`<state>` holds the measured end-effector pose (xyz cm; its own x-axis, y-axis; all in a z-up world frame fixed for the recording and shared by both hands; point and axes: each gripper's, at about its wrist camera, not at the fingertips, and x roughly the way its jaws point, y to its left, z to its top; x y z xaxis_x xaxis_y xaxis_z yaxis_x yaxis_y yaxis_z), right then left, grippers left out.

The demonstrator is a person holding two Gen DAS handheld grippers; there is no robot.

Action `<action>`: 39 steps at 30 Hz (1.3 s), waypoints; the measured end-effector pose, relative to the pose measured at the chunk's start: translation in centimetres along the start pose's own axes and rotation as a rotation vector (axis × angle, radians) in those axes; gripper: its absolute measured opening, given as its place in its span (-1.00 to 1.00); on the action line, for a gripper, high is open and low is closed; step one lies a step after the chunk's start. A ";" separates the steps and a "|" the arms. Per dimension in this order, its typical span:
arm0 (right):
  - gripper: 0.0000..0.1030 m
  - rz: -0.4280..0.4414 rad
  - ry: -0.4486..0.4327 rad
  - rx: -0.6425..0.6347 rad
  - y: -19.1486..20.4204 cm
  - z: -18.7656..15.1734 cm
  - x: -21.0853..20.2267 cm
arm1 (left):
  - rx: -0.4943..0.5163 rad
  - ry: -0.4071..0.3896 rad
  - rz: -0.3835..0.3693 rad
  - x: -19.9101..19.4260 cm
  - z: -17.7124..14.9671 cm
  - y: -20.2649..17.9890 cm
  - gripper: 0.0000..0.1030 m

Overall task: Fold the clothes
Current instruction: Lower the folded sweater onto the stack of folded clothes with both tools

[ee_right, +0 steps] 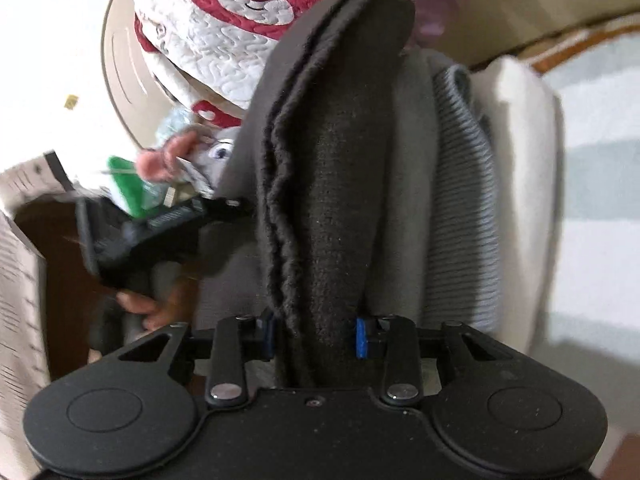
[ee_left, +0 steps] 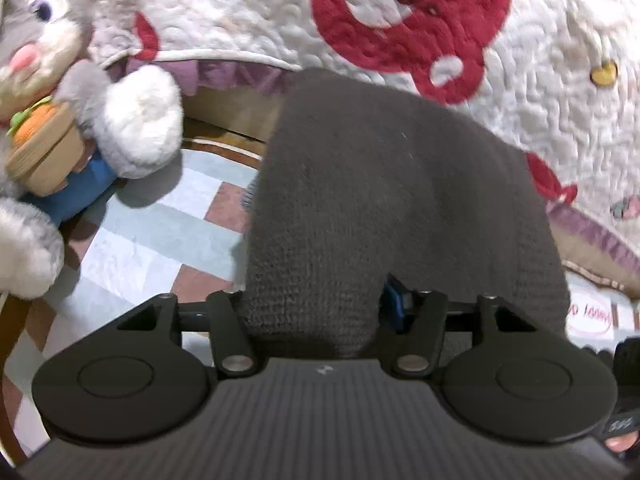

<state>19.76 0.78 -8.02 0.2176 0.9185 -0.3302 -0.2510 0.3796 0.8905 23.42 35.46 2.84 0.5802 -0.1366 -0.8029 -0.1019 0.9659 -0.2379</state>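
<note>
A dark grey knitted garment point(ee_left: 384, 184) fills the middle of the left wrist view and hangs over my left gripper point(ee_left: 312, 308), which is shut on its near edge; one blue pad point(ee_left: 394, 304) shows at the right. In the right wrist view the same garment point(ee_right: 332, 184) runs away as a folded strip with layered edges on its left. My right gripper point(ee_right: 316, 338) is shut on it, blue pads pressing both sides. The other gripper point(ee_right: 160, 232) and a hand show at the left, beside the garment.
A white quilt with red bears point(ee_left: 400, 12) lies behind. A grey rabbit plush point(ee_left: 60, 92) sits at the left on a checked cloth point(ee_left: 152, 216). Folded grey ribbed point(ee_right: 460, 200) and cream clothes point(ee_right: 528, 168) lie to the right of the strip. A printed box point(ee_right: 20, 260) stands at the far left.
</note>
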 end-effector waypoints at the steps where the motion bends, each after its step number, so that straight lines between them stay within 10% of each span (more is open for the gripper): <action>1: -0.24 -0.014 -0.002 -0.024 0.3 -0.1 -0.1 | -0.001 -0.015 0.010 -0.4 -0.1 0.0 0.15; 9: -0.24 0.000 0.054 -0.033 1.3 0.1 0.2 | 0.149 -0.267 0.135 -5.2 -0.4 -2.7 0.15; 15: -0.24 0.015 0.016 0.144 -0.1 -0.9 0.1 | 0.251 -0.175 0.085 -1.0 -1.5 -6.2 0.16; 22: -0.26 -0.015 0.009 -0.018 2.1 -1.9 0.0 | 0.266 -0.063 0.042 3.0 -0.2 -7.9 -0.15; 28: -0.27 -0.041 0.004 0.018 1.3 -3.3 2.8 | 0.443 -0.013 0.150 5.1 -1.4 -9.6 -0.18; 34: -0.25 -0.103 -0.016 -0.137 2.2 -4.8 1.2 | 0.329 -0.038 0.123 3.2 -2.2 -8.1 -0.15; 39: -0.21 -0.076 0.002 -0.085 2.0 -5.4 -1.7 | 0.295 -0.088 0.252 1.4 -4.1 -8.8 0.15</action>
<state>13.81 0.62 -7.40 0.2371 0.8870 -0.3962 -0.3131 0.4558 0.8332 21.85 25.88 1.58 0.6351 0.1194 -0.7631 -0.0204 0.9902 0.1380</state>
